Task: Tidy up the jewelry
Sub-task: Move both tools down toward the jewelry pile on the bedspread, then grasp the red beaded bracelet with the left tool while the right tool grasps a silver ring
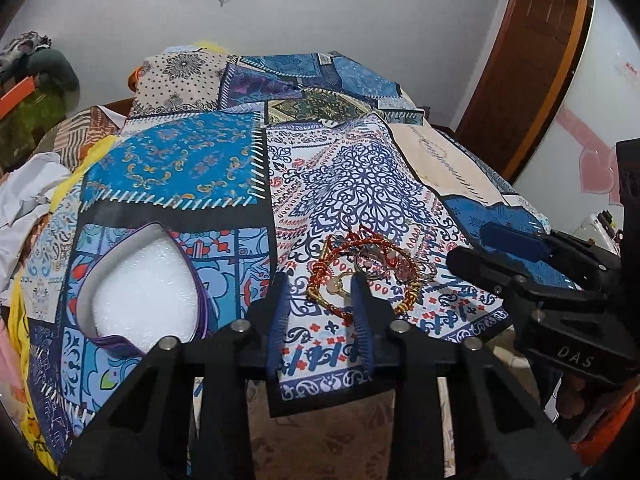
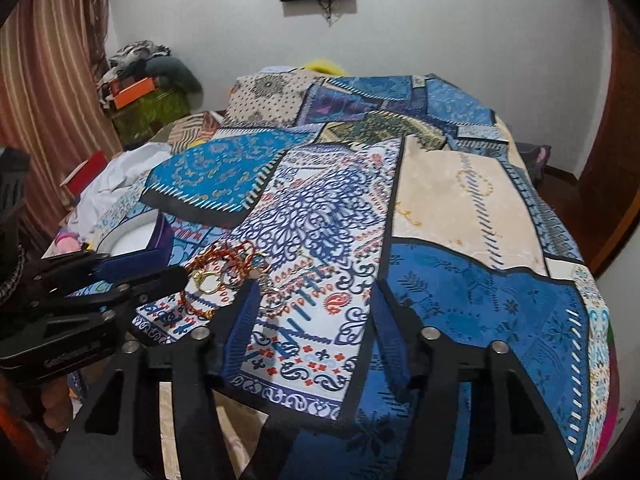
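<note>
A tangle of jewelry [image 1: 370,266] lies on the patterned bedspread [image 1: 360,184]: red-and-gold bracelets, a gold ring and silvery hoops. My left gripper [image 1: 320,284] is low over the near edge of the pile. Its jaws are narrow but apart, with the red-gold bracelet's end and the ring between the tips; no pad presses on them. My right gripper [image 2: 316,288] stands wider over bare cloth just right of the pile [image 2: 224,272], with a silvery chain by its left finger [image 2: 246,300]. To the left an open heart-shaped purple box [image 1: 144,292] shows its white lining.
The bedspread's front edge hangs just under both grippers. Crumpled white cloth [image 1: 28,188] and other clothes lie at the bed's left side. A striped curtain [image 2: 48,92] hangs at the left, a wooden door frame [image 1: 532,68] stands at the right.
</note>
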